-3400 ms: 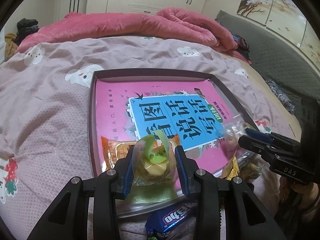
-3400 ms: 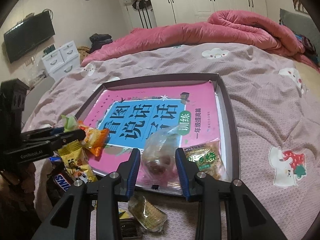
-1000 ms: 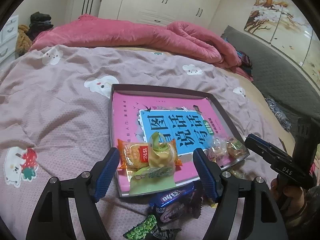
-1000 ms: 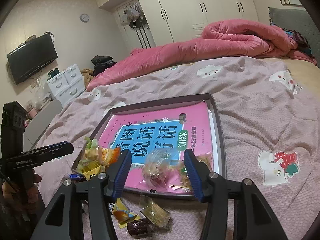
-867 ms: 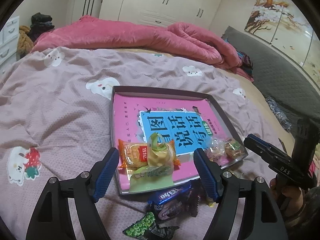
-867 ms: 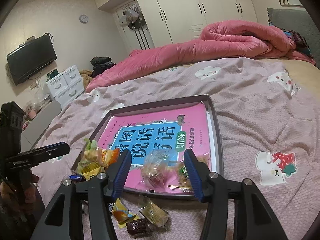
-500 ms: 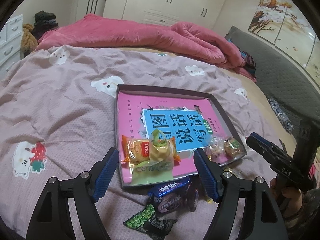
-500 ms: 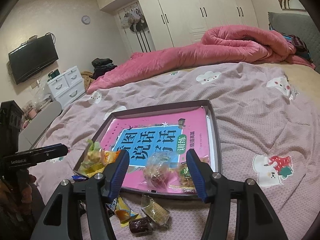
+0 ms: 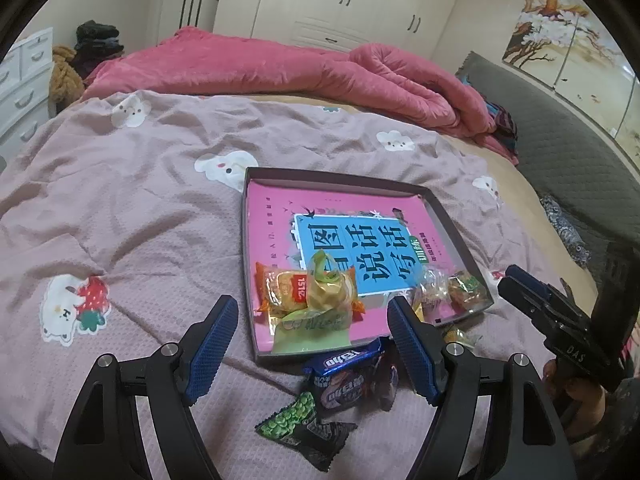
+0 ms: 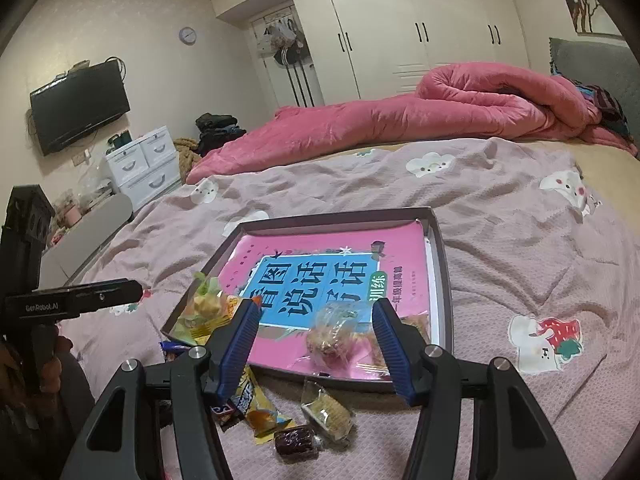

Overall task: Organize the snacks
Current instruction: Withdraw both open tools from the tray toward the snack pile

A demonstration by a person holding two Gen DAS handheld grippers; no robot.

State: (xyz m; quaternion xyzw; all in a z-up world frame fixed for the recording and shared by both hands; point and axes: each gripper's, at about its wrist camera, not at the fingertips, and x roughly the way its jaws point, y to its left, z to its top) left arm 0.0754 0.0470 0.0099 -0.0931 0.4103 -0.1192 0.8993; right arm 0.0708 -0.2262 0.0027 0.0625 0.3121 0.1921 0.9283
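Note:
A shallow dark tray with a pink and blue book inside lies on the bed. In it, near the front left, lie an orange packet and a yellow-green wrapped snack; near the front right lie a clear wrapped snack and a green-labelled one. Loose snacks lie on the blanket before the tray: a blue packet, a green packet, a yellow packet, a clear-wrapped biscuit, a dark candy. My left gripper and right gripper are open and empty, held back above the tray's front edge.
The bed has a mauve blanket with cartoon prints and a rolled pink quilt at the back. A grey headboard is on the right. White drawers and a wall TV stand left of the bed.
Both grippers let go of their snacks, which now lie in the tray, then opened wide and drew back and up from the tray.

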